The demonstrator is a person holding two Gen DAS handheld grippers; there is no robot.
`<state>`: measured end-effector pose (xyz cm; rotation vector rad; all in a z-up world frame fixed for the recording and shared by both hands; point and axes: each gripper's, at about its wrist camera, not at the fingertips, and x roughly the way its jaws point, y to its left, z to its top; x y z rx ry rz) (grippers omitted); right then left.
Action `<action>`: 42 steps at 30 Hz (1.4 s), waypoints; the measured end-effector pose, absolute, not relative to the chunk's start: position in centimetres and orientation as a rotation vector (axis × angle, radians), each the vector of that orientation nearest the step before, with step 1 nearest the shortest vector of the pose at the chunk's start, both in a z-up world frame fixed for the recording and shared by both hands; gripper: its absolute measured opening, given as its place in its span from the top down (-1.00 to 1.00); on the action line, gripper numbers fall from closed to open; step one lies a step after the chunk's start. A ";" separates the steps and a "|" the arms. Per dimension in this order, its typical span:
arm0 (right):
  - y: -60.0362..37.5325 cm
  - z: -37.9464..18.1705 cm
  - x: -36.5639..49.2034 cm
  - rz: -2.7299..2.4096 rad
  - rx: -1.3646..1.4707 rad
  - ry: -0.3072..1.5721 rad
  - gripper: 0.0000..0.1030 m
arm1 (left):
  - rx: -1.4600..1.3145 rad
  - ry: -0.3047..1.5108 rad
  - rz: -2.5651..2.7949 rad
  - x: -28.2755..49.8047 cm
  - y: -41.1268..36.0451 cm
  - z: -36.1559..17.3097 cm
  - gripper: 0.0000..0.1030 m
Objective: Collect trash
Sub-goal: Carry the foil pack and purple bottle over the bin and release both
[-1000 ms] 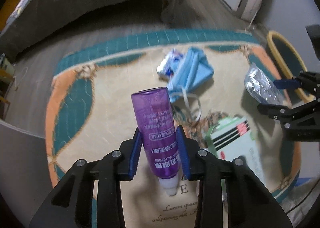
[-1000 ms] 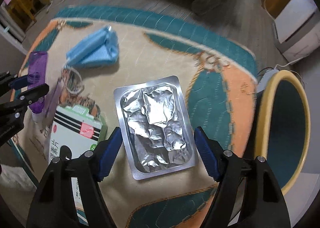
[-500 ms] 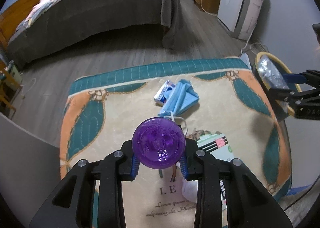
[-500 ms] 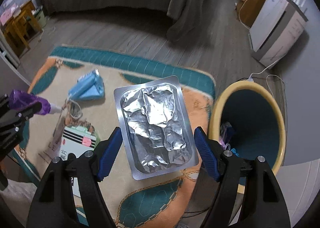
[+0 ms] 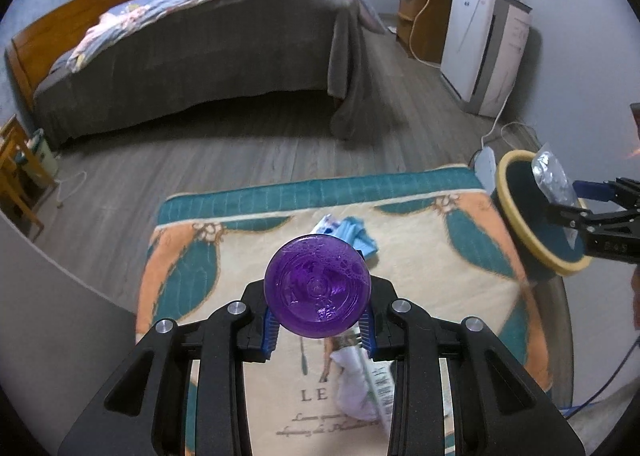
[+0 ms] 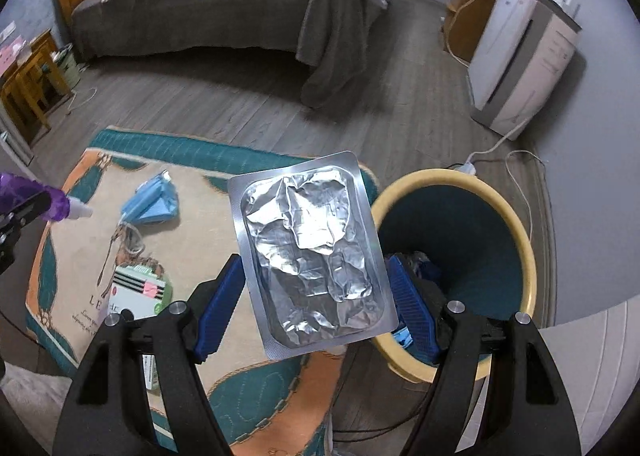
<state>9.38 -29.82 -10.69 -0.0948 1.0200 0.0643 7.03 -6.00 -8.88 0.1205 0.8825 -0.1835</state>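
Blue mask (image 6: 154,201), striped box (image 6: 138,290) on rug (image 6: 192,240)

Both tools have the same build. The left gripper (image 5: 318,330) has black plastic arms that widen toward the camera, with a round silver screw head on each link, four in a row. Its fingers (image 5: 270,330) carry blue ribbed pads on the inner faces. The right gripper (image 6: 316,302) also has black arms, silver screws and larger blue ribbed pads. From the left wrist, its side shows small raised characters, too blurred to read.
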 end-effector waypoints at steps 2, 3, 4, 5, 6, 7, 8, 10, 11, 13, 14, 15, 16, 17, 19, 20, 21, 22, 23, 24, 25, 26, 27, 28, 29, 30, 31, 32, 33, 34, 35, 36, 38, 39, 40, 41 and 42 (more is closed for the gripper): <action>-30.6 -10.7 9.5 0.051 -0.070 1.023 -0.41 | 0.133 0.880 -0.191 7.0 -6.9 -8.6 0.35; -31.0 -10.8 9.5 0.041 -0.059 1.030 -0.41 | 0.138 0.880 -0.195 7.0 -7.3 -8.5 0.35; -31.5 -10.9 9.5 0.031 -0.047 1.036 -0.41 | 0.143 0.881 -0.200 7.0 -7.7 -8.5 0.35; -31.7 -11.0 9.5 0.026 -0.039 1.039 -0.41 | 0.149 0.876 -0.212 6.9 -8.6 -8.2 0.35; -32.1 -11.0 9.5 0.022 -0.026 1.042 -0.41 | 0.152 0.872 -0.221 6.8 -9.1 -8.0 0.35; -32.4 -11.0 9.5 0.020 -0.015 1.041 -0.41 | 0.157 0.867 -0.237 6.8 -9.9 -7.7 0.35; -32.8 -10.8 9.4 0.015 -0.007 1.030 -0.41 | 0.162 0.864 -0.248 6.6 -10.6 -7.5 0.35; -33.4 -10.6 9.2 0.005 -0.002 1.015 -0.41 | 0.180 0.852 -0.282 6.5 -12.4 -7.0 0.35; -33.8 -10.6 9.3 0.001 0.009 1.014 -0.41 | 0.185 0.848 -0.298 6.5 -13.2 -6.8 0.35; -34.8 -10.7 9.3 -0.014 0.034 1.016 -0.41 | 0.189 0.844 -0.323 6.5 -14.5 -6.7 0.35; -35.5 -10.8 9.4 -0.030 0.043 1.017 -0.41 | 0.185 0.846 -0.345 6.6 -15.4 -6.6 0.35; -36.1 -10.8 9.5 -0.045 0.052 1.015 -0.41 | 0.184 0.847 -0.357 6.6 -16.0 -6.5 0.35; -36.7 -10.8 9.6 -0.055 0.063 1.014 -0.41 | 0.184 0.847 -0.370 6.6 -16.7 -6.5 0.35; -37.5 -10.8 9.7 -0.068 0.083 1.011 -0.41 | 0.185 0.847 -0.385 6.7 -17.5 -6.4 0.35; -38.9 -10.8 9.8 -0.091 0.117 1.005 -0.41 | 0.188 0.854 -0.416 6.9 -19.1 -6.5 0.35; -40.0 -10.7 9.8 -0.110 0.135 0.999 -0.41 | 0.193 0.860 -0.432 7.1 -19.9 -6.6 0.35; -40.6 -10.7 9.9 -0.121 0.145 0.997 -0.41 | 0.198 0.866 -0.449 7.2 -20.7 -6.8 0.35; -41.3 -10.8 9.9 -0.135 0.155 0.997 -0.41 | 0.201 0.873 -0.462 7.4 -21.5 -6.9 0.35; -42.4 -11.0 10.0 -0.157 0.169 1.000 -0.41 | 0.204 0.879 -0.480 7.6 -22.4 -7.0 0.35; -42.9 -11.2 10.0 -0.171 0.180 1.006 -0.41 | 0.208 0.883 -0.498 7.7 -23.3 -7.1 0.35; -43.6 -11.6 10.0 -0.185 0.193 1.014 -0.41 | 0.214 0.887 -0.522 7.9 -24.4 -7.2 0.35; -44.6 -12.0 10.0 -0.205 0.214 1.024 -0.41 | 0.220 0.890 -0.541 8.0 -25.2 -7.3 0.35; -45.2 -12.2 9.9 -0.215 0.225 1.028 -0.41 | 0.226 0.892 -0.555 8.0 -25.9 -7.4 0.35; -45.7 -12.5 9.8 -0.228 0.237 1.033 -0.41 | 0.233 0.894 -0.570 8.1 -26.6 -7.5 0.35; -46.5 -12.7 9.7 -0.248 0.251 1.037 -0.41 | 0.237 0.897 -0.589 8.2 -27.5 -7.6 0.35; -47.1 -12.9 9.6 -0.262 0.270 1.040 -0.41 | 0.239 0.901 -0.608 8.4 -28.2 -7.7 0.35; -47.6 -13.1 9.6 -0.270 0.287 1.042 -0.41 | 0.238 0.906 -0.628 8.6 -29.0 -7.9 0.35; -48.1 -13.4 9.5 -0.282 0.302 1.045 -0.41 | 0.238 0.910 -0.638 8.7 -29.5 -7.9 0.35; -48.3 -13.6 9.4 -0.292 0.306 1.048 -0.41 | 0.242 0.913 -0.649 9.0 -30.1 -8.1 0.35; -48.5 -13.7 9.4 -0.302 0.307 1.050 -0.41 | 0.248 0.914 -0.655 9.3 -30.7 -8.2 0.35; -48.8 -13.8 9.3 -0.309 0.309 1.052 -0.41 | 0.263 0.914 -0.660 9.7 -31.4 -8.4 0.35; -48.9 -13.9 9.3 -0.315 0.310 1.053 -0.41 | 0.274 0.913 -0.661 9.9 -31.7 -8.4 0.35; -49.1 -14.0 9.3 -0.326 0.310 1.053 -0.41 | 0.293 0.908 -0.665 10.4 -32.3 -8.6 0.35; -49.2 -14.0 9.3 -0.327 0.311 1.051 -0.41 | 0.299 0.904 -0.667 10.7 -32.6 -8.5 0.35; -49.2 -13.9 9.2 -0.329 0.310 1.045 -0.41 | 0.303 0.894 -0.667 11.0 -32.9 -8.4 0.35; -49.2 -13.7 9.2 -0.333 0.305 1.037 -0.41 | 0.304 0.886 -0.668 11.1 -33.1 -8.2 0.35; -49.1 -13.5 9.2 -0.337 0.297 1.030 -0.41 | 0.305 0.878 -0.671 11.4 -33.5 -7.9 0.35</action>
